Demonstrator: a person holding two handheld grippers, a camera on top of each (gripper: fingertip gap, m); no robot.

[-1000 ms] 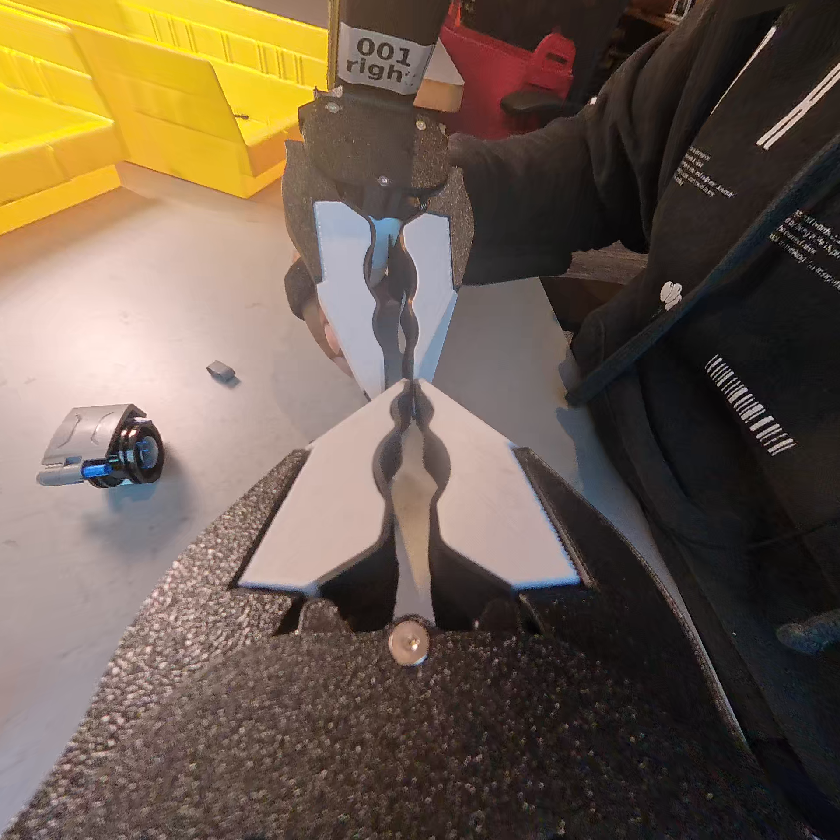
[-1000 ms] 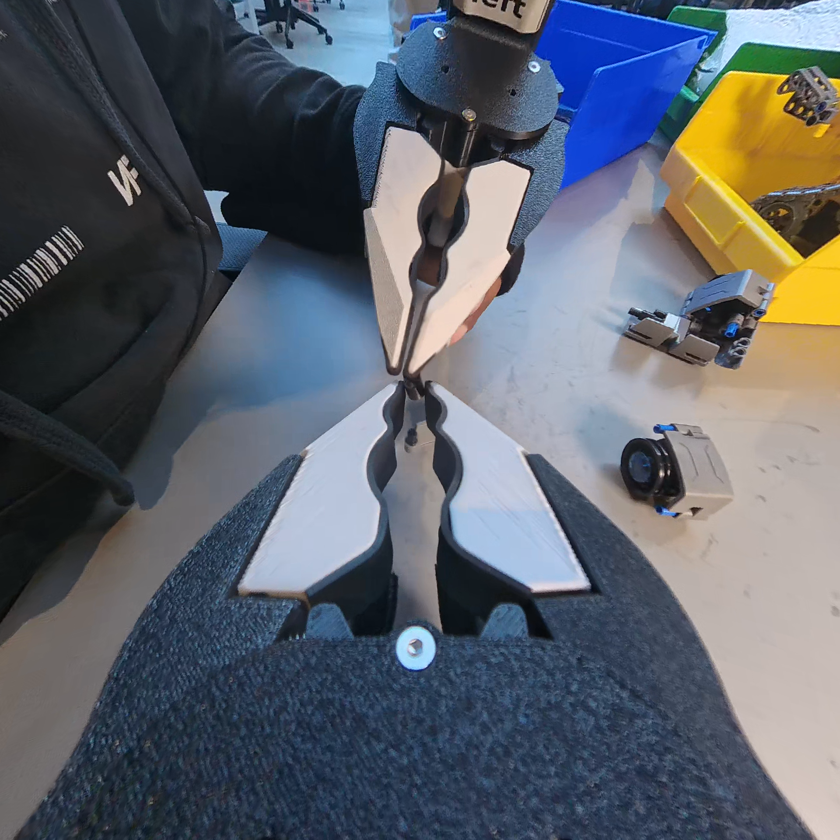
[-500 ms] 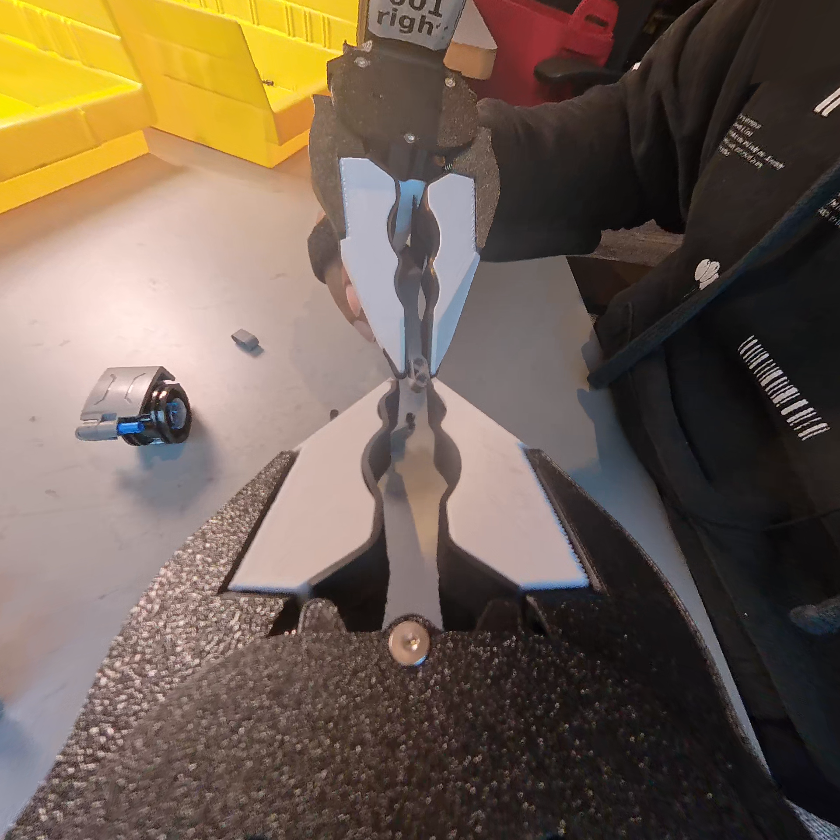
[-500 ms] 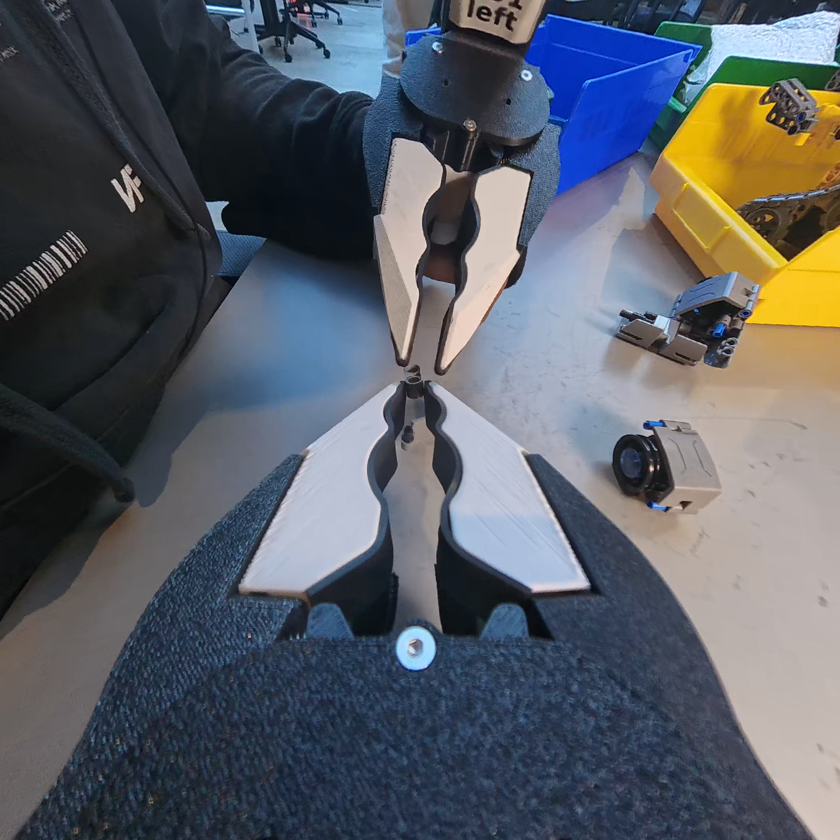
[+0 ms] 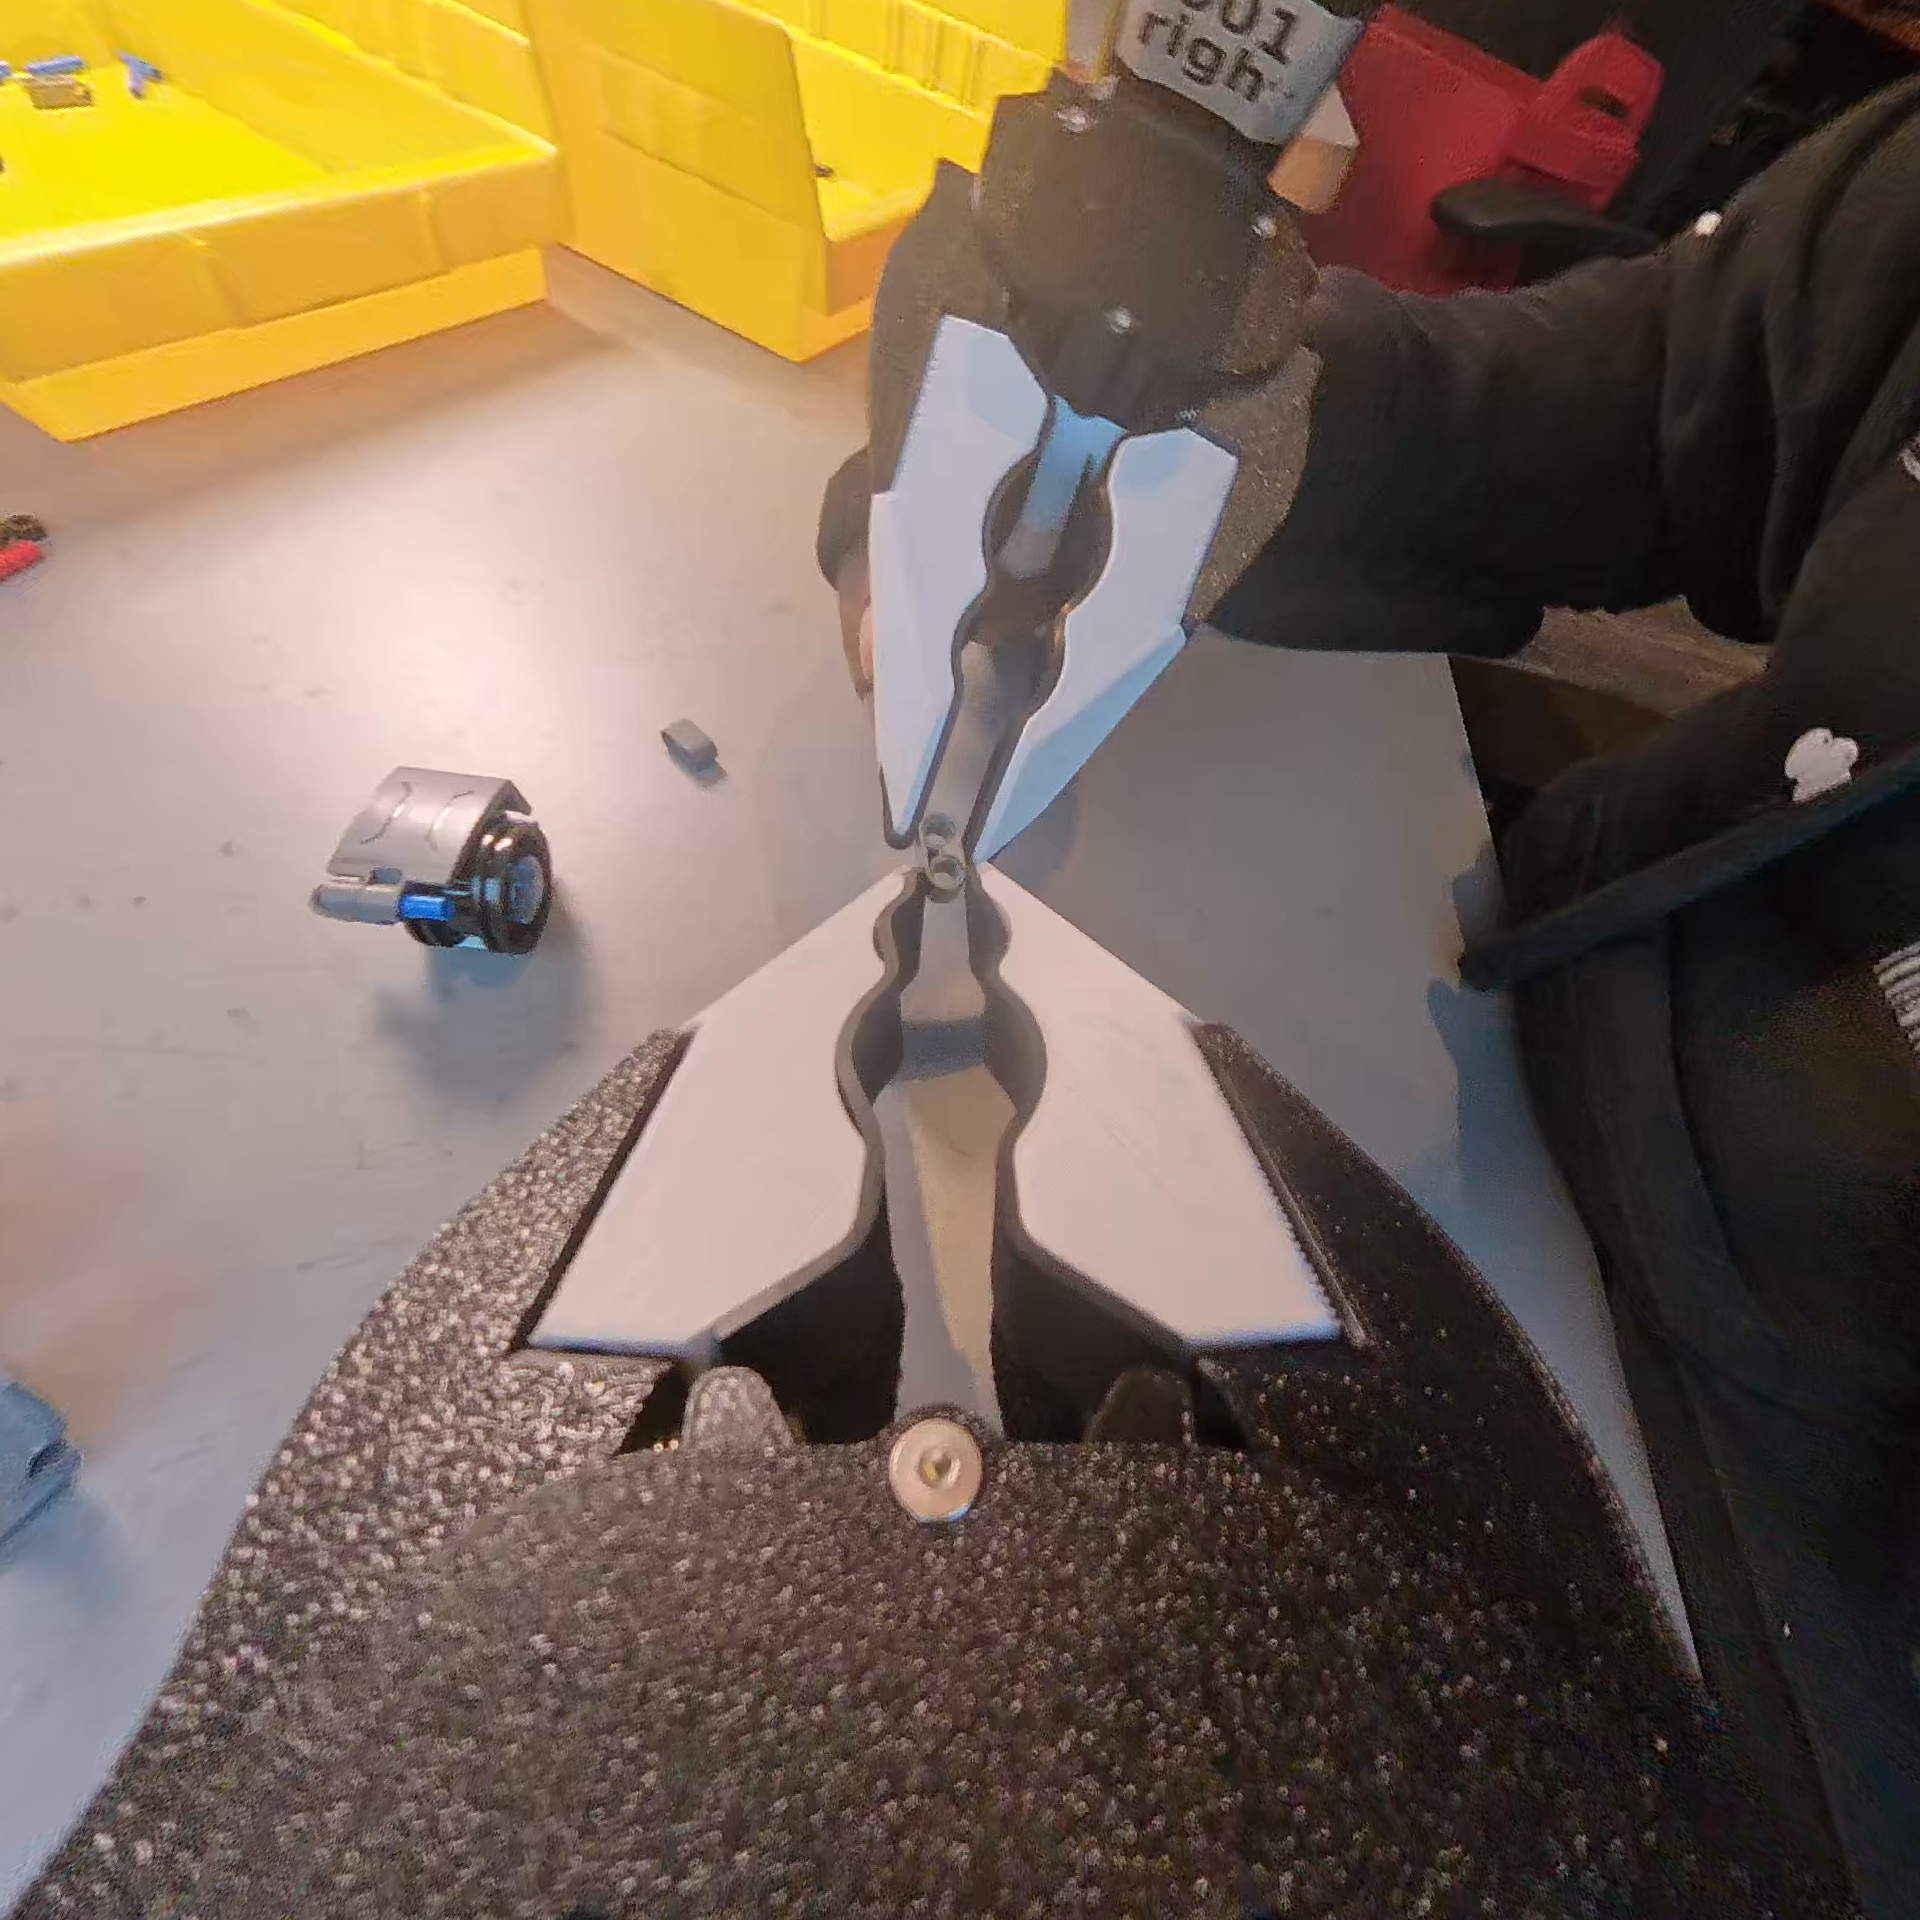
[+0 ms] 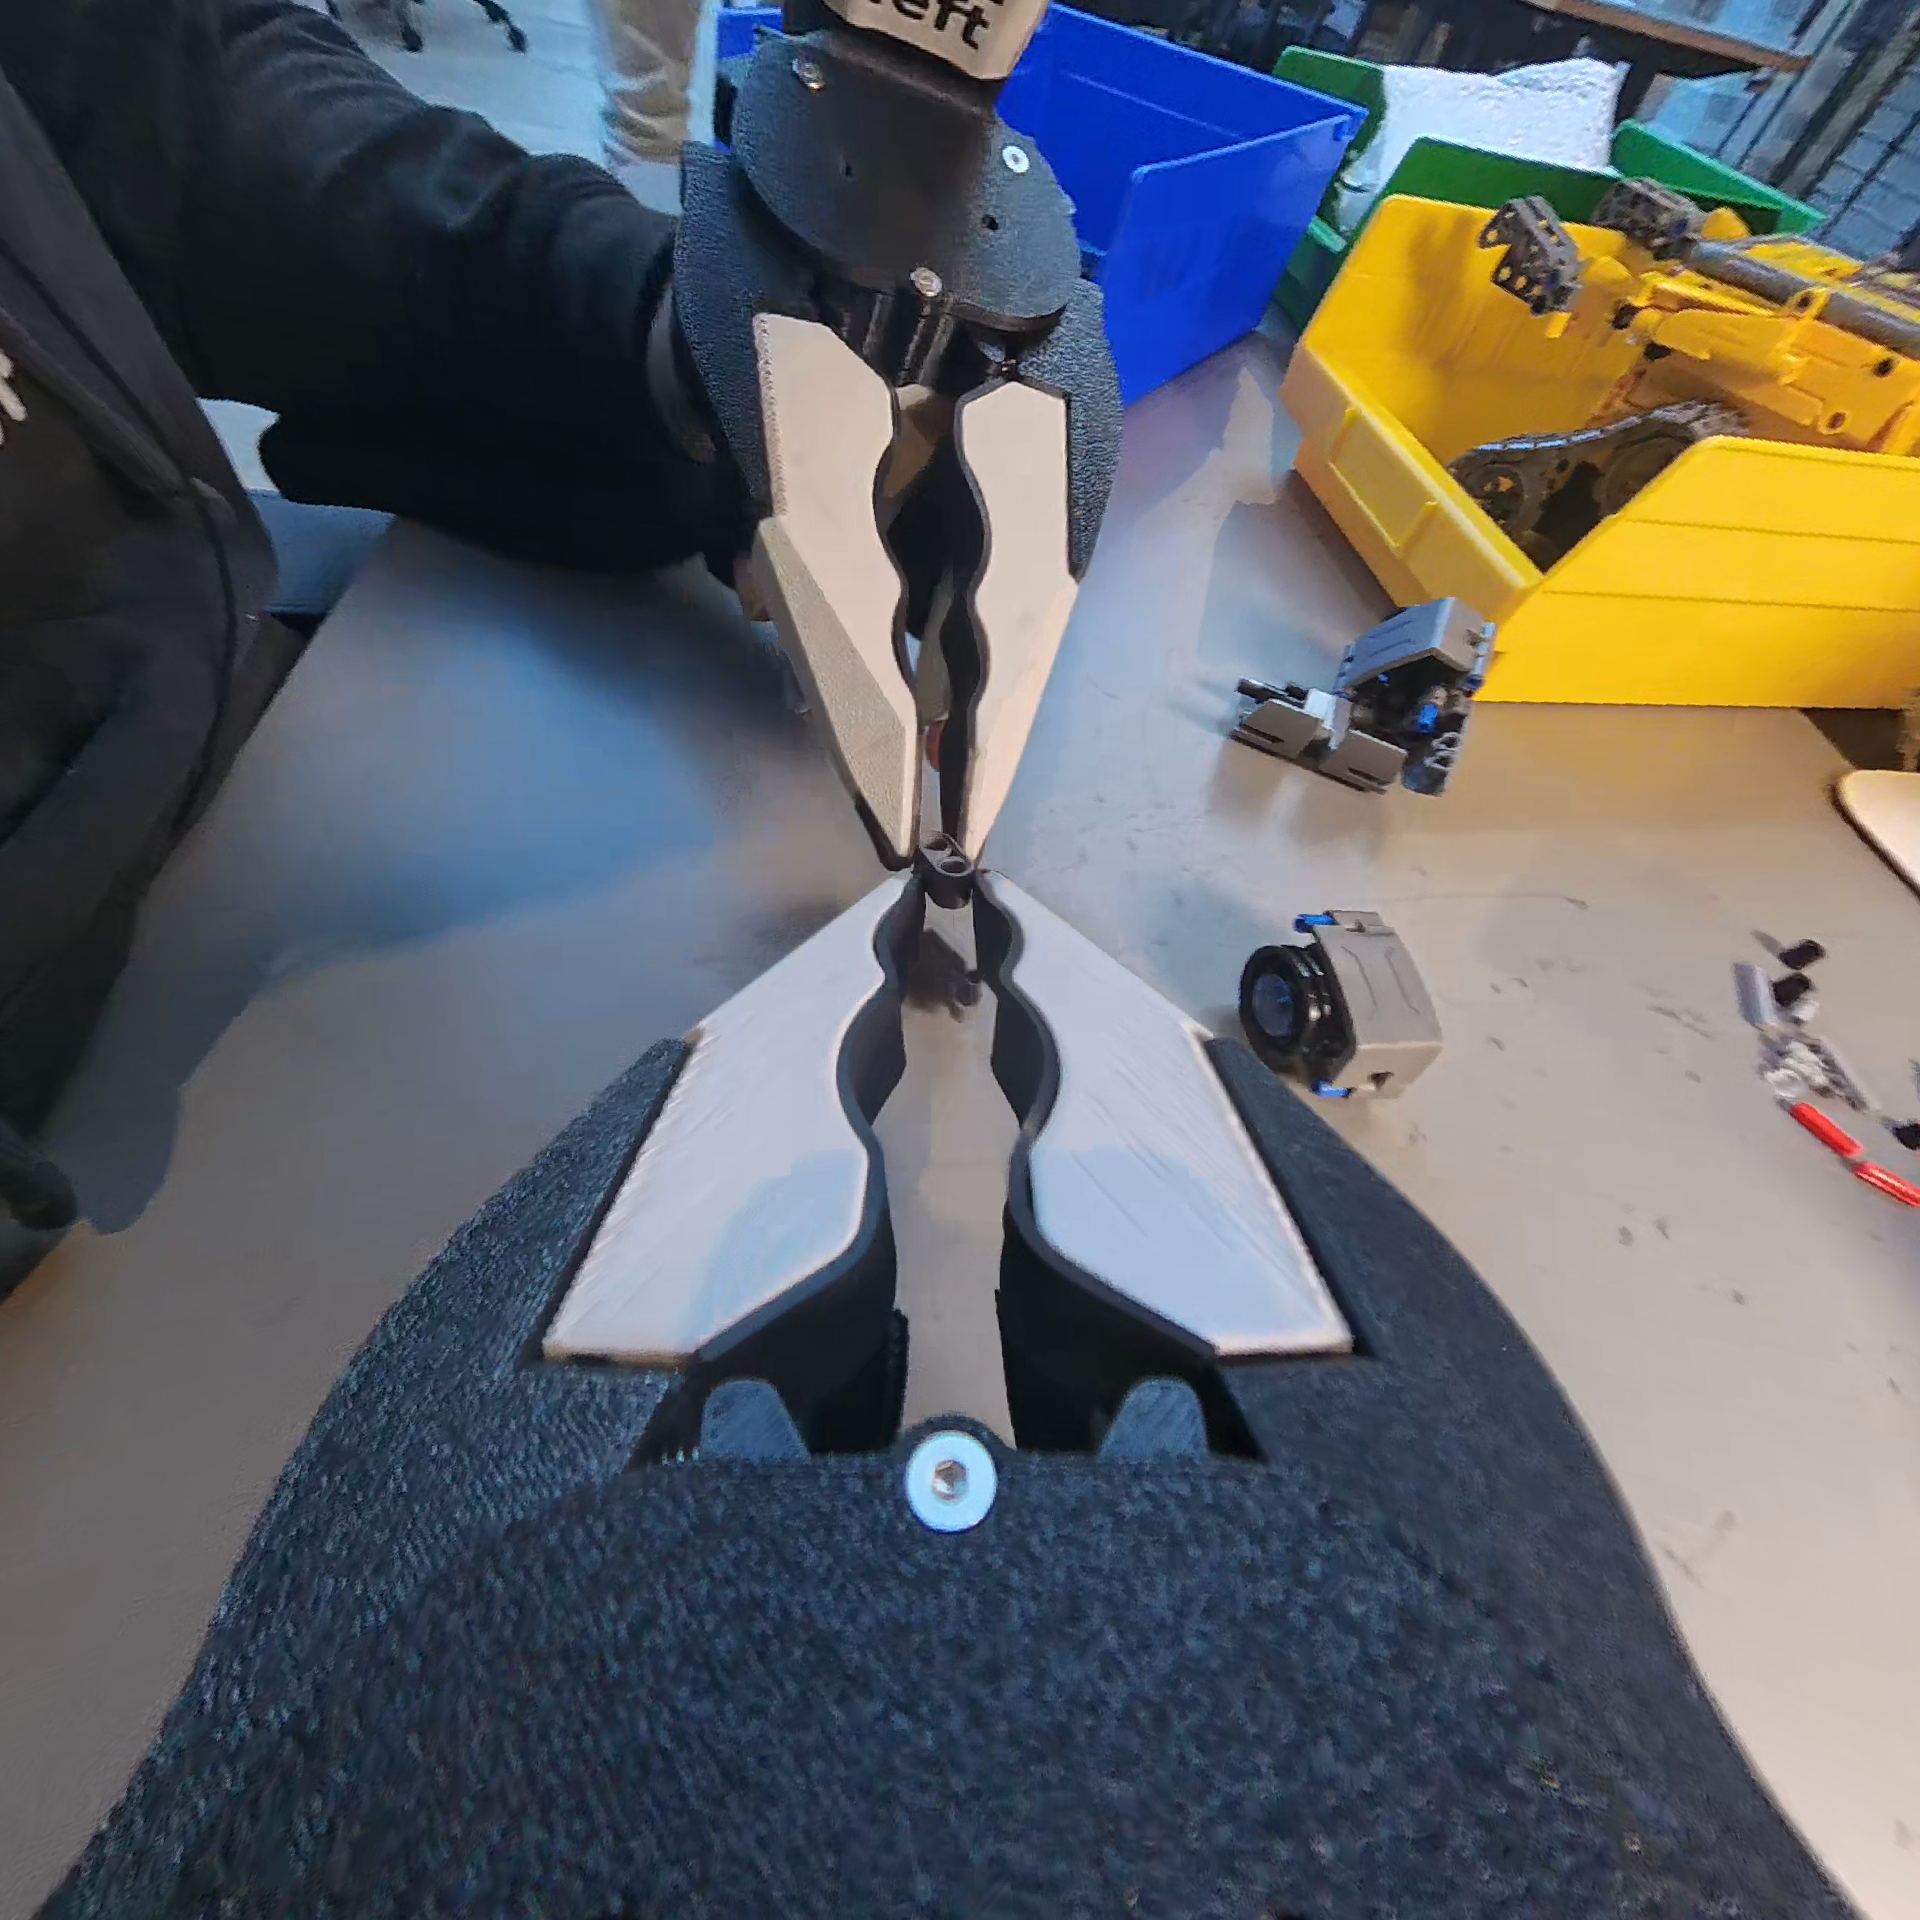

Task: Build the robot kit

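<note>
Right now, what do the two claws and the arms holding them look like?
Both match: the left claw and right claw have black, grainy-textured bodies, each with two pale grey wedge fingers tapering to points, wavy black inner edges, and a silver screw at the base. Each carries a small label near the handle. The person wears a black sleeve on each arm, part of a black top with white printed markings.

Left gripper (image 5: 943, 883) and right gripper (image 6: 945, 883) meet tip to tip above the desk, jaws of both nearly closed, pinching one small black connector piece (image 6: 945, 868) between them. Black-sleeved arms hold both.
</note>
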